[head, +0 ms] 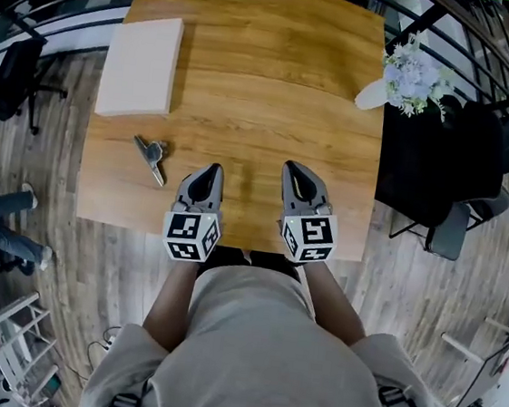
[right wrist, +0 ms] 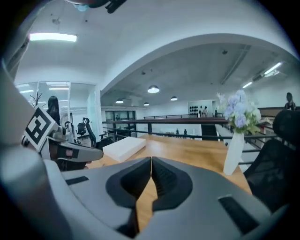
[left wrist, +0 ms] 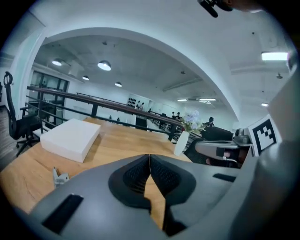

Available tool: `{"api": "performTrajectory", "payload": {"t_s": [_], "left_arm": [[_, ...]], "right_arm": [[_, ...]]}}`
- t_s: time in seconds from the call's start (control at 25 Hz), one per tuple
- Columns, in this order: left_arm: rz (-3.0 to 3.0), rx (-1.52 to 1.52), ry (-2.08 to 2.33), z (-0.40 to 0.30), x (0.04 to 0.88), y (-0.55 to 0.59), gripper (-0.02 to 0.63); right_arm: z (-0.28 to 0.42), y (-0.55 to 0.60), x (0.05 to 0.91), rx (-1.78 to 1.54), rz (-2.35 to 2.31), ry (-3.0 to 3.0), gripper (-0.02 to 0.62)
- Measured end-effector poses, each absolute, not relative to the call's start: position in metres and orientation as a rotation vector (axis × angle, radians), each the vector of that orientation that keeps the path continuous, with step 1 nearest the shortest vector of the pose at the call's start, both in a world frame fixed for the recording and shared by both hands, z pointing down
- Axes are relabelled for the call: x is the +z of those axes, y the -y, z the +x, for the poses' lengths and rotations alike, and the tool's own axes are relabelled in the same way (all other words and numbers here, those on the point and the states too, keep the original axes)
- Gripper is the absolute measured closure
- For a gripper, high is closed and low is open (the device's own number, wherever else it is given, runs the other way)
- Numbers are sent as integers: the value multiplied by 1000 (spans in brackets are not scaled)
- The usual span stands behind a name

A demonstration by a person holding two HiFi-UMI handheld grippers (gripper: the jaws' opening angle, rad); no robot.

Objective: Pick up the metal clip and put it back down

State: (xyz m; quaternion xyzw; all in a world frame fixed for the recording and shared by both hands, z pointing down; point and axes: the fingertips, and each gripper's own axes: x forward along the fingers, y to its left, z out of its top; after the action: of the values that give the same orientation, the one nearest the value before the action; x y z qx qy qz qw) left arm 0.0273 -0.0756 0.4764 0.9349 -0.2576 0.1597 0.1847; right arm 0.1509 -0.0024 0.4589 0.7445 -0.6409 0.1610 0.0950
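Note:
The metal clip [head: 151, 153] lies flat on the wooden table [head: 259, 80] near its front left; in the left gripper view the clip [left wrist: 59, 176] shows low at the left. My left gripper [head: 209, 174] hangs above the table's front edge, to the right of the clip and apart from it, its tips touching with nothing between them [left wrist: 149, 155]. My right gripper [head: 297, 170] is held beside it, further right, also shut and empty [right wrist: 151, 158]. Both point across the table, tilted slightly down.
A white flat box [head: 141, 65] lies at the table's left. A white vase with pale flowers [head: 407, 79] stands at the right edge. Black railings surround the table's far side, and an office chair [head: 13, 79] stands on the floor at the left.

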Motion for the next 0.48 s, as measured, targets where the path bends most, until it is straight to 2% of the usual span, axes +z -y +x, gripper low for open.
{"api": "performTrajectory", "payload": {"t_s": [0.28, 0.48], "left_arm": [[2792, 253, 746, 52, 381, 73, 581], [2898, 111, 801, 59, 328, 71, 581]], "right_arm": [[171, -3, 358, 190, 2325, 1926, 568], [170, -8, 319, 97, 2319, 2027, 568]]}}
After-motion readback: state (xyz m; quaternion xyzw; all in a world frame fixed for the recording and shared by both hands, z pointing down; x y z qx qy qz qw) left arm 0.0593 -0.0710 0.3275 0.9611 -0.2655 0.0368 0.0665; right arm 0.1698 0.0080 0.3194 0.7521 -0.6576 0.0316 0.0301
